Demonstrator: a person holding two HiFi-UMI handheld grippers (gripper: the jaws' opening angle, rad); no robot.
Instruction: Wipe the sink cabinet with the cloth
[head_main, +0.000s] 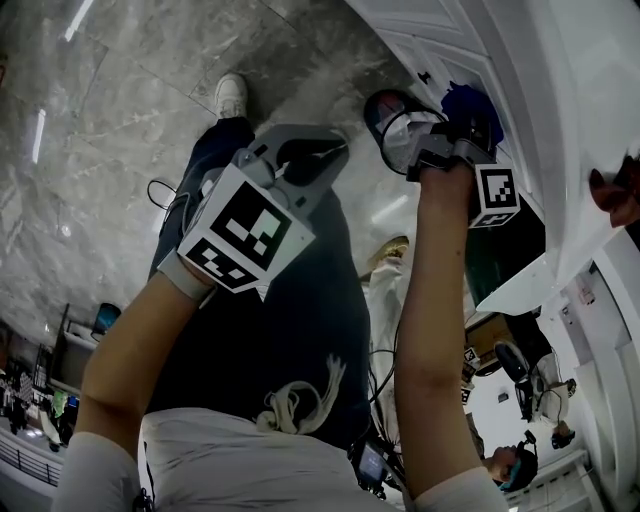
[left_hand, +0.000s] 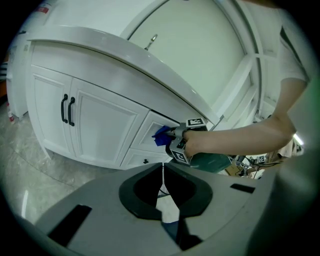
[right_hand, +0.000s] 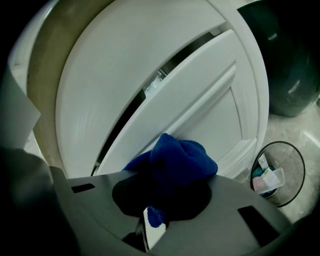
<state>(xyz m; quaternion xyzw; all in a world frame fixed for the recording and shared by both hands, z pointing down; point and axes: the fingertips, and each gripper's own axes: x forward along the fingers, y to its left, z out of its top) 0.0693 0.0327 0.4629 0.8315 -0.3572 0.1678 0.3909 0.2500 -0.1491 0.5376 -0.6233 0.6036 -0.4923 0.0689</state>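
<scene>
Right gripper view shows the right gripper (right_hand: 152, 220) clamped on the blue cloth (right_hand: 177, 160), which is bunched against a drawer front (right_hand: 210, 105) of the sink cabinet (left_hand: 100, 125). The left gripper (left_hand: 162, 192) hangs back, jaws together on nothing. Wiping seems under way. The double doors (left_hand: 75, 120) probably remain, though no marks show which parts are done.

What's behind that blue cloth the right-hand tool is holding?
Behind the fuzzy blue cloth gripped by the right hand-held gripper is a white panelled drawer front with a dark gap above. The patch directly behind the cloth is covered.
</scene>
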